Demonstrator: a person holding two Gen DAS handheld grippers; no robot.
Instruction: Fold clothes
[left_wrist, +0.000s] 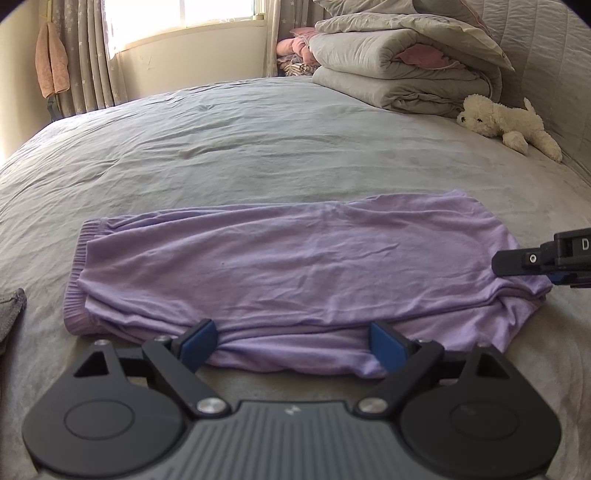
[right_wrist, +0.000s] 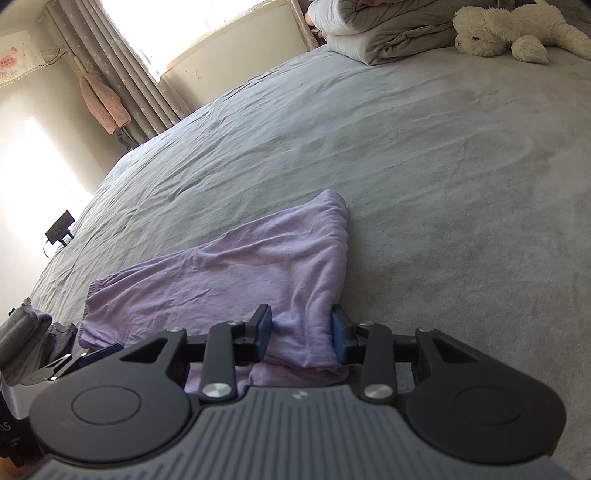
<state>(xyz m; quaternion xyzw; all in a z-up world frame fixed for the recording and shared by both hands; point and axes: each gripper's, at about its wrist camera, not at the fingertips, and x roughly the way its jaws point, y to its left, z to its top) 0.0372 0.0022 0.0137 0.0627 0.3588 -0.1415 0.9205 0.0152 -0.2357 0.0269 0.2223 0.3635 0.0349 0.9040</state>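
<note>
A lilac garment lies folded lengthwise across the near part of my grey bed, its ribbed waistband at the left end. My left gripper sits at the garment's near edge with its blue pads spread wide, a bunched stretch of that edge lying between them; the pads touch the cloth at either side, though I cannot quite tell whether they press it. My right gripper is at the garment's right end, its pads drawn in against a raised fold of the fabric and pinching it between them. In the left wrist view, that gripper's dark tip pokes in from the right over the same end. Far across the bed a white plush dog lies beside a stack of folded grey quilts. A pink towel hangs by the curtains.
</note>
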